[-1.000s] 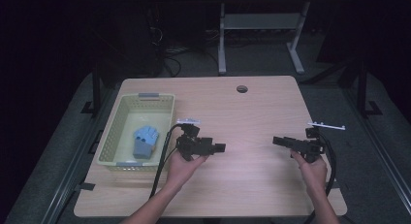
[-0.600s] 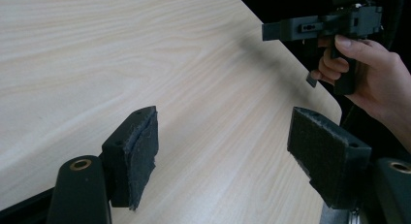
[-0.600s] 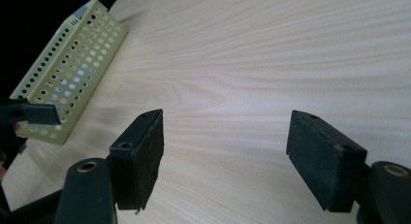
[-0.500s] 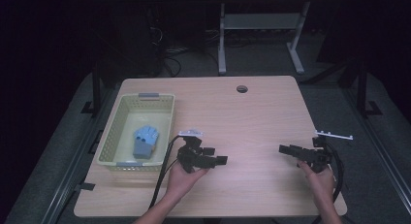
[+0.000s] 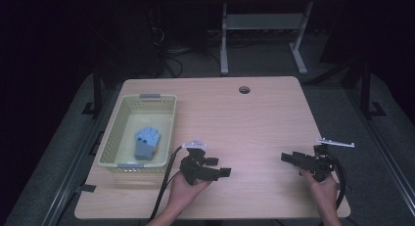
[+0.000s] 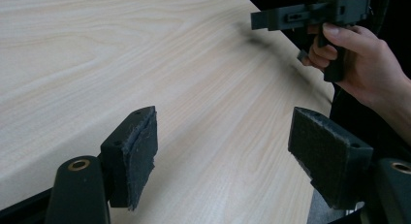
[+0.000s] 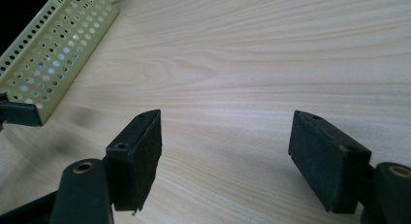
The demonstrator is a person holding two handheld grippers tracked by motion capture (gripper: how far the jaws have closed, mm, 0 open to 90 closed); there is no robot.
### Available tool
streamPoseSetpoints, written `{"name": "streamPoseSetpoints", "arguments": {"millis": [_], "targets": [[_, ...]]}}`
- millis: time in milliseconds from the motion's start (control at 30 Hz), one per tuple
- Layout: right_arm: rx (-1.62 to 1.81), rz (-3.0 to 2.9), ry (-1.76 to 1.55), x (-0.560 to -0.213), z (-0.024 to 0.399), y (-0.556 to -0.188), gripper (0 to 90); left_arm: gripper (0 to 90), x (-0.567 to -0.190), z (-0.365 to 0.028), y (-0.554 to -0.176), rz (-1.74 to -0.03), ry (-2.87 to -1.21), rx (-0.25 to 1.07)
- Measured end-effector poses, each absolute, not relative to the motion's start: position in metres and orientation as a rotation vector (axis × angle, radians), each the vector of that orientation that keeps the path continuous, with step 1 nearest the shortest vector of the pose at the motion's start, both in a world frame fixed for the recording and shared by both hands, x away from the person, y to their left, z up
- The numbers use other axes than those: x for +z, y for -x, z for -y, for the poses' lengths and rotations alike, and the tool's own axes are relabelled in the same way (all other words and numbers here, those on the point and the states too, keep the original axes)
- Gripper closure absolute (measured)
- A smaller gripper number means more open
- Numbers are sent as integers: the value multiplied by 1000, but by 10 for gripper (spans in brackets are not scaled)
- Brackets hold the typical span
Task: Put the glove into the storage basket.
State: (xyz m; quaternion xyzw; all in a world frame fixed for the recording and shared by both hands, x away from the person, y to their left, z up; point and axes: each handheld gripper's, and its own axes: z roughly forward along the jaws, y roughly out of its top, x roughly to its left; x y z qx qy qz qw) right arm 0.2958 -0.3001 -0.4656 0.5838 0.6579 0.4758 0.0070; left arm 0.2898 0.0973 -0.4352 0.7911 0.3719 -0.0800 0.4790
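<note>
Pale wood-grain table (image 5: 254,123) bears a perforated yellow-green plastic basket (image 5: 113,143). Left gripper (image 6: 223,151) and right gripper (image 7: 225,153) both gape wide, felt-like pads empty, touching nothing.

Table (image 5: 254,118): pale wood-grain top, smooth, matt with a faint sheen; grain lines run clear in both gripper views.

Basket (image 5: 115,138), on the table's left part: pale yellow-green plastic, walls perforated with rows of small round holes, slight gloss; grey plastic tabs on the end rims.

Blue item (image 5: 146,142) inside the basket: matt blue, looks like soft cloth or foam; cannot tell which.

Left gripper (image 6: 223,151), over the table's near edge: black matt plastic body; pads (image 6: 143,151) coarse, fuzzy, frayed at the edge.

Right gripper (image 7: 225,151): same black matt plastic; its pads (image 7: 145,146) flatter, less worn.
</note>
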Motion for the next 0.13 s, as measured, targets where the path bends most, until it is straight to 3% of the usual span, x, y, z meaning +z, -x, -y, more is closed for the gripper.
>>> {"name": "streamPoseSetpoints", "arguments": {"millis": [133], "targets": [[1471,-2063,-1800,-466,295,-297,266,255,-437,-99,-284,-892,-1931,-185]]}}
